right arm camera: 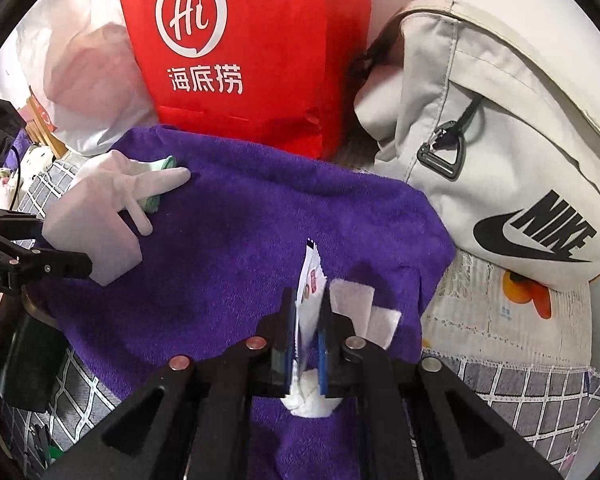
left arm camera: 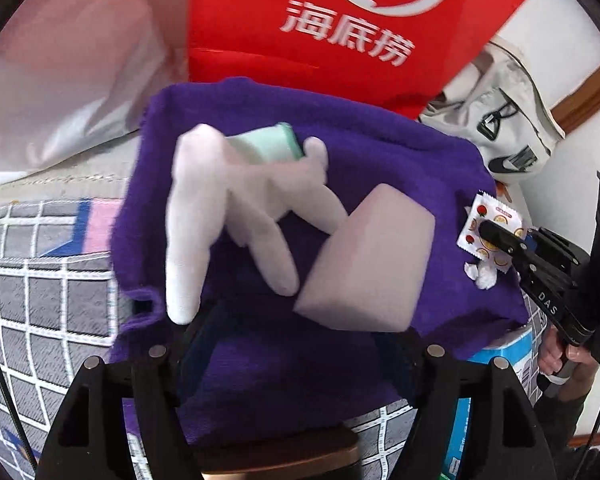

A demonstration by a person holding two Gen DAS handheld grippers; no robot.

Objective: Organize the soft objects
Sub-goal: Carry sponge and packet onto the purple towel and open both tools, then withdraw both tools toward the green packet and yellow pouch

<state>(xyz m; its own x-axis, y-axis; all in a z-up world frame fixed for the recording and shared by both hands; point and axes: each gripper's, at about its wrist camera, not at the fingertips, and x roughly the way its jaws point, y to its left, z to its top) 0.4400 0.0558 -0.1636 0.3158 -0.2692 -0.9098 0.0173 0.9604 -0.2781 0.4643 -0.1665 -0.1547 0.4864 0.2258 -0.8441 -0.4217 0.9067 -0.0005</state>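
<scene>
Now the right gripper (right arm camera: 306, 320) pinches a wet-wipe packet (right arm camera: 310, 280) low over the purple towel (right arm camera: 240, 220). Left gripper (left arm camera: 296, 320) stands open; the white glove (left arm camera: 228, 208) lies just ahead, probably released for sorting.

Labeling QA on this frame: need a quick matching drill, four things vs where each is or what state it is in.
Things:
1. white glove
2. printed sachet
3. red paper bag
4. grey Nike backpack

Places or states:
A. stands upright behind the purple towel
B. between the right gripper pads, on edge
C. leans at the towel's right side in the right wrist view
D. lies spread on the towel, fingers over a mint-green item

Pairs: 1-D, 2-B, 3-A, 4-C
</scene>
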